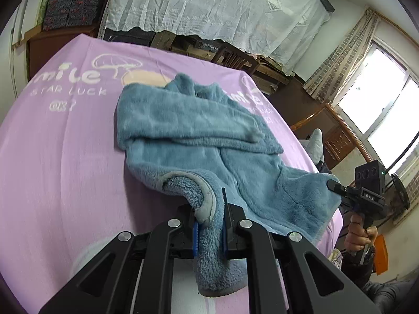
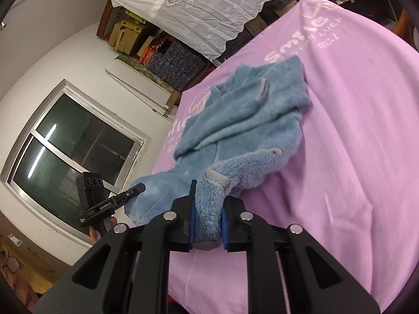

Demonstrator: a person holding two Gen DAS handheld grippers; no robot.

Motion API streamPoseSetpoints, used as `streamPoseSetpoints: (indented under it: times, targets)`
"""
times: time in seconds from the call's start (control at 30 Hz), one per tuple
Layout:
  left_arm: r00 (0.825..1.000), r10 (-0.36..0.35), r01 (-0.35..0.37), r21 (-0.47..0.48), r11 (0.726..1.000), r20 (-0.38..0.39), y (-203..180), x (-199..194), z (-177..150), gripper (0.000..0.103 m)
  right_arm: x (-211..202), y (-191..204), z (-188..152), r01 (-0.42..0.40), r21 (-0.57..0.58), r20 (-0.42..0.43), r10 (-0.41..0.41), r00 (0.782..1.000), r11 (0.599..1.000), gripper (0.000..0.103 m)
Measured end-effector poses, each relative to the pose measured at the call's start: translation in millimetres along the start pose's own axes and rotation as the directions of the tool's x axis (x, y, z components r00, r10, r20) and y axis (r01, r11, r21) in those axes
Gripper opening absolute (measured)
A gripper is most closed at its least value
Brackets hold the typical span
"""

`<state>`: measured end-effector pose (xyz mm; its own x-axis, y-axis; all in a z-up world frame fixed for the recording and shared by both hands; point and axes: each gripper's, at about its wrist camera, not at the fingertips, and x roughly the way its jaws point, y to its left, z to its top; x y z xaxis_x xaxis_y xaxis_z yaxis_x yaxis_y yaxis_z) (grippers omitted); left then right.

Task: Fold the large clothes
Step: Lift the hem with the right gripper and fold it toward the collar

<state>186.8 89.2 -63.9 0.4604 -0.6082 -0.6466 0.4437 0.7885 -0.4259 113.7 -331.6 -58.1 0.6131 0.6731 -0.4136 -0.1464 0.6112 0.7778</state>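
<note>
Blue fleece garment lying partly folded on the pink bed sheet, left tongs clamped on its near hem, right tongs gripping another hem corner

The pink bedsheet carries white print reading "smile", "STAR LUCK" and "OK?", repeated further along it. In the left wrist view the right gripper bears a small "DAS" label; in the right wrist view the left gripper reads "GenRobot.AI"
</note>
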Motion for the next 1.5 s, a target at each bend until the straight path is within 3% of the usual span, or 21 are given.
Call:
streamPoseSetpoints:
  times: [0.4, 0.87, 1.07, 1.3, 1.5]
  targets:
    - [1.0, 0.013, -0.013, 0.005, 1.0, 0.015, 2.6, 15.9, 60.5, 0.012, 30.8, 16.9, 72.0, 0.006, -0.037, 0.017, -0.005, 1.0, 0.999, 0.014]
    - [0.999, 0.036, -0.036, -0.022, 0.999, 0.012, 23.2, 44.6, 127.1, 0.013, 71.8, -0.2, 154.0, 0.048, -0.007, 0.023, -0.047, 0.999, 0.999, 0.014]
    - [0.998, 0.061, -0.063, -0.063, 0.996, -0.028, 46.3, 81.8, 153.1, 0.013, 103.3, -30.4, 183.7, 0.099, 0.05, 0.008, -0.099, 0.995, 0.994, 0.014]
    - [0.987, 0.102, -0.116, -0.117, 0.986, -0.123, 85.7, 141.5, 156.6, 0.013, 145.4, -81.3, 195.2, 0.162, 0.135, -0.048, -0.157, 0.986, 0.977, 0.014]
    - [0.993, 0.025, -0.044, -0.176, 0.983, -0.112, 109.1, 153.2, 150.3, 0.015, 165.1, -112.3, 190.8, 0.141, 0.165, -0.071, -0.131, 0.989, 0.976, 0.013]
